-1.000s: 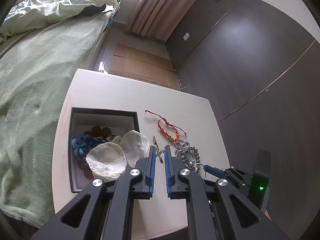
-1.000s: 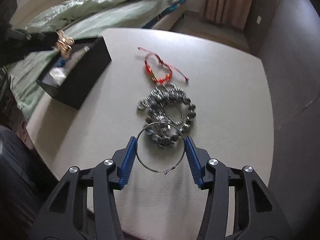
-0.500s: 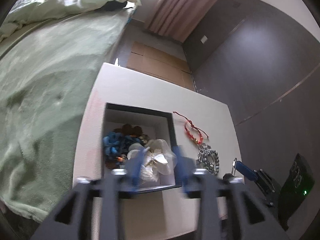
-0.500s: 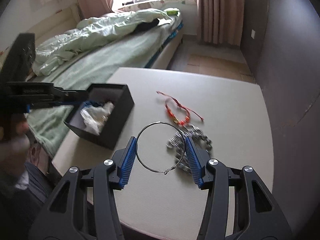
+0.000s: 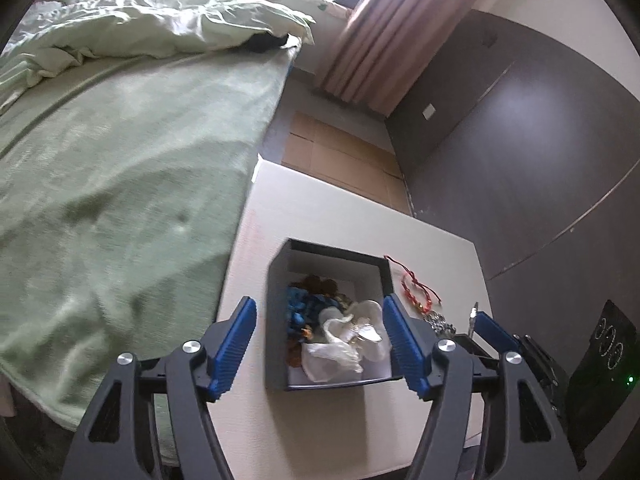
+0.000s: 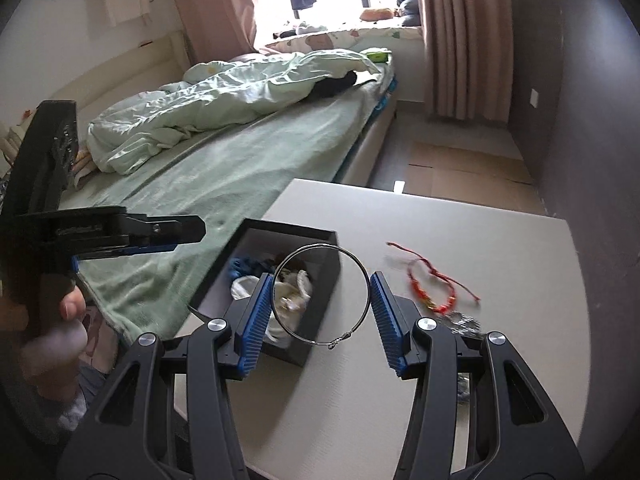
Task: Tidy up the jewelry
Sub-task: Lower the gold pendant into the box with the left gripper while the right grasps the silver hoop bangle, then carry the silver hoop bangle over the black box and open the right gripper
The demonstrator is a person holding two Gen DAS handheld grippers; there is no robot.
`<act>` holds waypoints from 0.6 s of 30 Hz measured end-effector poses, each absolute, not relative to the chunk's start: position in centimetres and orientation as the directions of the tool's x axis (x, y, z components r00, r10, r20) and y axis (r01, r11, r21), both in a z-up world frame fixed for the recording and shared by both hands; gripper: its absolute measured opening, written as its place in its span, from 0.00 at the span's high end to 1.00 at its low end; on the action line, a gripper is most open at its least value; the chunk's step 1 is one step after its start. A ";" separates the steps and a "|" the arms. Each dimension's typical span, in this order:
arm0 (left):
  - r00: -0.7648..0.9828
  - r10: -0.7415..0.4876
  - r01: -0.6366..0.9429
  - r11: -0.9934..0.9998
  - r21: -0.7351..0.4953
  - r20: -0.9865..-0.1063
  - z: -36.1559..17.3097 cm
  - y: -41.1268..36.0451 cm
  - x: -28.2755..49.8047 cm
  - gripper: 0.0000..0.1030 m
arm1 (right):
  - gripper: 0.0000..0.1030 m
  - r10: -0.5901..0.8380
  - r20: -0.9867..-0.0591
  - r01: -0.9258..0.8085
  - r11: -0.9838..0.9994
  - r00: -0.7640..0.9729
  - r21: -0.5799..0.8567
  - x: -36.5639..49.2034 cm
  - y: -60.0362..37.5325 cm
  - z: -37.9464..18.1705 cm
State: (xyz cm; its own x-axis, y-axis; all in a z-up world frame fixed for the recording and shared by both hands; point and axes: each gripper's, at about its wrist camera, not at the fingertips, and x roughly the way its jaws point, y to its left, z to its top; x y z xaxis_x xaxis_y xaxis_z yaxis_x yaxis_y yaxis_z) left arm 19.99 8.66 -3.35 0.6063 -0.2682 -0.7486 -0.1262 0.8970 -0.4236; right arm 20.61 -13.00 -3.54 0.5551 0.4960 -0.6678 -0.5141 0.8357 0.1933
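A black jewelry box (image 5: 280, 276) (image 6: 328, 280) sits on the beige table (image 5: 320, 208), holding blue, brown and white shell pieces (image 5: 344, 332). My left gripper (image 5: 320, 336) is open and empty, raised above the box; it also shows in the right wrist view (image 6: 176, 228). My right gripper (image 6: 320, 304) is shut on a thin silver hoop (image 6: 360, 268), held in the air near the box's right side. A red string bracelet (image 6: 432, 288) (image 5: 416, 284) and a silver chain bracelet (image 6: 464, 322) (image 5: 440, 320) lie on the table right of the box.
A bed with a green blanket (image 6: 224, 160) (image 5: 100, 168) runs along the table's left edge. A dark wall (image 5: 520, 140) stands to the right. Cardboard sheets (image 6: 468, 176) cover the floor beyond the table. Curtains (image 6: 460, 40) hang at the back.
My left gripper opened, dropped the gold piece into the box and pulled back up. My right gripper lifted the silver hoop off the table and moved left toward the box.
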 end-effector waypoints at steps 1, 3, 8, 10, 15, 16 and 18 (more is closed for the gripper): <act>0.610 -0.269 -0.129 0.895 -0.428 -0.745 -3.3 8.9 19.8 0.38 | 0.51 0.503 -0.665 -0.518 0.832 0.552 0.200 20.7 -12.5 -3.6; 0.621 -0.272 -0.133 0.888 -0.441 -0.735 -3.2 9.7 19.4 0.36 | 0.51 0.512 -0.663 -0.519 0.828 0.546 0.212 21.0 -11.5 -3.7; 0.638 -0.262 -0.132 0.889 -0.439 -0.724 -3.2 10.8 18.8 0.30 | 0.51 0.530 -0.663 -0.505 0.824 0.528 0.256 21.5 -9.6 -4.2; 0.641 -0.260 -0.132 0.889 -0.438 -0.722 -3.3 11.0 18.8 0.30 | 0.51 0.530 -0.665 -0.509 0.823 0.525 0.254 21.6 -8.7 -4.4; 0.647 -0.238 -0.129 0.902 -0.412 -0.724 -3.4 11.0 18.6 0.28 | 0.51 0.537 -0.679 -0.521 0.813 0.500 0.260 22.0 -6.9 -5.1; 0.651 -0.236 -0.128 0.902 -0.411 -0.722 -3.4 11.1 18.5 0.24 | 0.51 0.529 -0.688 -0.528 0.813 0.497 0.245 21.9 -6.5 -5.2; 0.664 -0.236 -0.127 0.900 -0.417 -0.710 -3.2 11.3 18.3 0.21 | 0.35 0.490 -0.708 -0.512 0.833 0.508 0.210 22.0 -6.0 -5.4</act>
State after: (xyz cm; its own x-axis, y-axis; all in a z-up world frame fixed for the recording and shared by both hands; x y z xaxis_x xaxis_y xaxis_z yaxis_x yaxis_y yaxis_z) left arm 18.25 11.28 -3.22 0.6636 -0.2358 -0.7100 -0.1267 0.8999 -0.4173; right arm 21.99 -6.04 -5.35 0.5083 0.4901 -0.7081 -0.5115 0.8333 0.2096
